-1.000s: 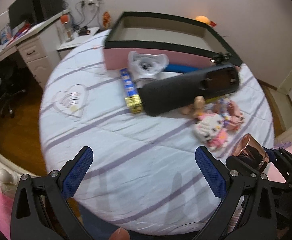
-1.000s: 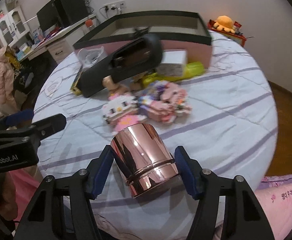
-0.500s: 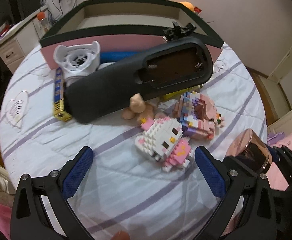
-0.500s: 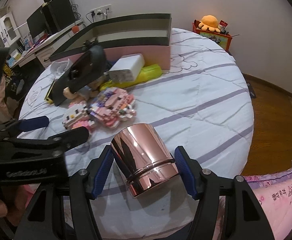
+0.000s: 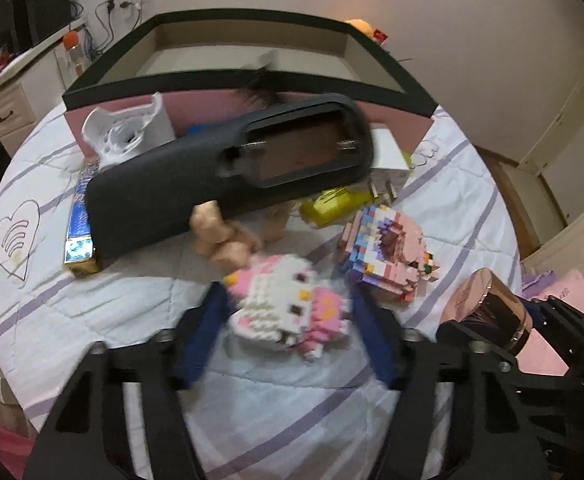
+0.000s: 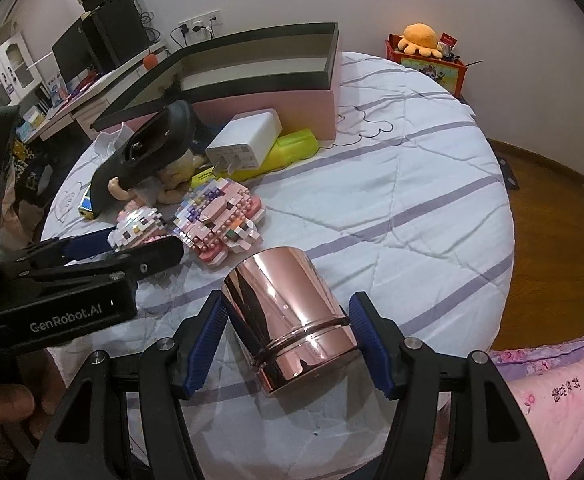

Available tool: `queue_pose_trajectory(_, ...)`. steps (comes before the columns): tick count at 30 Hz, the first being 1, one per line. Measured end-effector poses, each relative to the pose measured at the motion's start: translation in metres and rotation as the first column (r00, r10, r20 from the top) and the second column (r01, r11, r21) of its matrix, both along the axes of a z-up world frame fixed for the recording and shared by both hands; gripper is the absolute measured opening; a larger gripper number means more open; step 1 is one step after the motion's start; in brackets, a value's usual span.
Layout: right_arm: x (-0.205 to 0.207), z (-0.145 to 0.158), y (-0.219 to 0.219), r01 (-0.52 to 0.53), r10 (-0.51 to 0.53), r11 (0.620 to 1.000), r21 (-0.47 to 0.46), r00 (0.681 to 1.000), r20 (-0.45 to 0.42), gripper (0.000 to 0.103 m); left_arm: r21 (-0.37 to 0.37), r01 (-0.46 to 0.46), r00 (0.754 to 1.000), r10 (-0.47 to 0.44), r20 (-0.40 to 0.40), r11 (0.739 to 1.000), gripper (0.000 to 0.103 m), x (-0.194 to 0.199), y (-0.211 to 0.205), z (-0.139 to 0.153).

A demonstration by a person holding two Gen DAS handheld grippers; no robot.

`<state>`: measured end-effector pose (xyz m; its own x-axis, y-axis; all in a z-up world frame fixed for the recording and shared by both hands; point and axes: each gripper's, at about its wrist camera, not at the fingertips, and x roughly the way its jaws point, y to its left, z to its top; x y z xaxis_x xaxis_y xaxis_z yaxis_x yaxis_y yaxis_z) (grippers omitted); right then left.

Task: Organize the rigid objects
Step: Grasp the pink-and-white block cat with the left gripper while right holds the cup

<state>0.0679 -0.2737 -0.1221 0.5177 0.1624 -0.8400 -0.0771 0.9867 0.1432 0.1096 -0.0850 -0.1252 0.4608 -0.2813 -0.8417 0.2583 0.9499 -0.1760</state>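
Note:
My right gripper [image 6: 287, 320] is shut on a rose-gold metal cup [image 6: 292, 312], held just above the bed; the cup also shows in the left wrist view [image 5: 488, 312]. My left gripper [image 5: 287, 320] is blurred with motion, its blue fingers [image 5: 207, 336] on either side of a white and pink brick cat figure [image 5: 287, 312]; contact is unclear. The same figure [image 6: 139, 228] sits by my left gripper [image 6: 123, 252] in the right wrist view. A pink brick figure [image 5: 388, 252] lies right of it. A pink box with a black rim [image 5: 251, 80] stands behind.
A long black case [image 5: 227, 176], a white plastic part [image 5: 123, 136], a blue and gold box [image 5: 79, 220], a white charger [image 6: 243, 144], a yellow object [image 6: 287, 152] and a beige doll [image 5: 219, 236] are piled before the box. The bed edge [image 6: 504, 240] drops to wood floor at right.
My left gripper moved forward to the white and pink brick figure and its fingers narrowed around it. My right gripper kept hold of the cup and turned a little to the right.

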Motion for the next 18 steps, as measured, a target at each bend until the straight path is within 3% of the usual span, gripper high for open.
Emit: queue_pose_trajectory(18, 0.0037, 0.002, 0.005, 0.007, -0.007, 1.0, -0.002, 1.0, -0.011, 0.065, -0.029, 0.028, 1.0, -0.028, -0.004, 0.999, 0.056, -0.0064, 0.0071, 0.0066)
